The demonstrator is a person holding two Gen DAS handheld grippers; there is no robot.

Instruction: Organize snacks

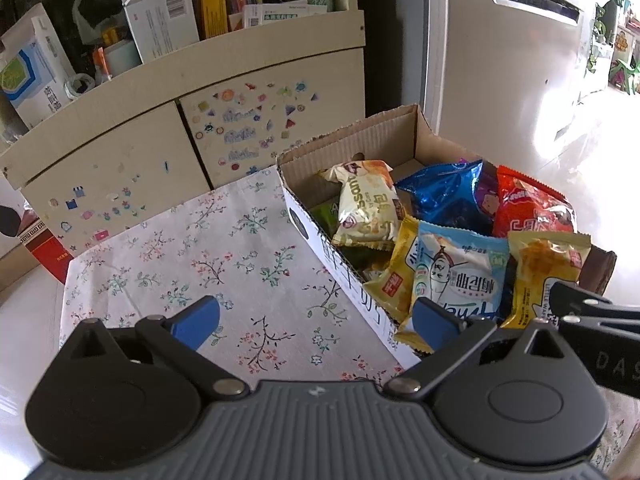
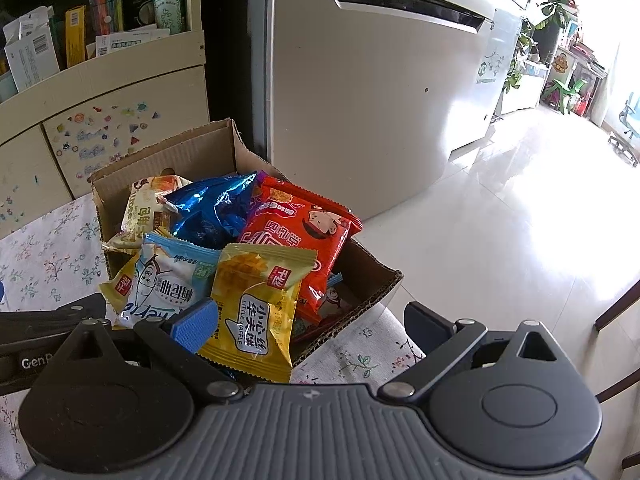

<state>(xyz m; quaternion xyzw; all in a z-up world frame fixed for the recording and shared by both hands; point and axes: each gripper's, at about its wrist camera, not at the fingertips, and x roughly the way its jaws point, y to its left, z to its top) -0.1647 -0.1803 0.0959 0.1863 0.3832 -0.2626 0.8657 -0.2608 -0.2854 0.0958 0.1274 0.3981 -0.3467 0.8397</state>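
A cardboard box (image 1: pixel 304 224) (image 2: pixel 200 152) on a floral cloth holds several snack packets: a cream croissant pack (image 1: pixel 364 204) (image 2: pixel 140 208), a blue foil bag (image 1: pixel 444 192) (image 2: pixel 216 208), a red bag (image 1: pixel 528 208) (image 2: pixel 296 236), a light blue fish pack (image 1: pixel 460 272) (image 2: pixel 168 280) and a yellow waffle pack (image 1: pixel 548 272) (image 2: pixel 256 304). My left gripper (image 1: pixel 316 318) is open and empty, over the cloth at the box's near left corner. My right gripper (image 2: pixel 312 322) is open and empty, at the box's near edge, its left finger beside the yellow waffle pack.
The floral tablecloth (image 1: pixel 192 256) spreads left of the box. A cream cabinet (image 1: pixel 120 152) with stickers and cluttered shelves stands behind. A fridge (image 2: pixel 360 80) stands behind the box. Tiled floor (image 2: pixel 520 220) lies to the right. The right gripper's body (image 1: pixel 600 328) sits close by.
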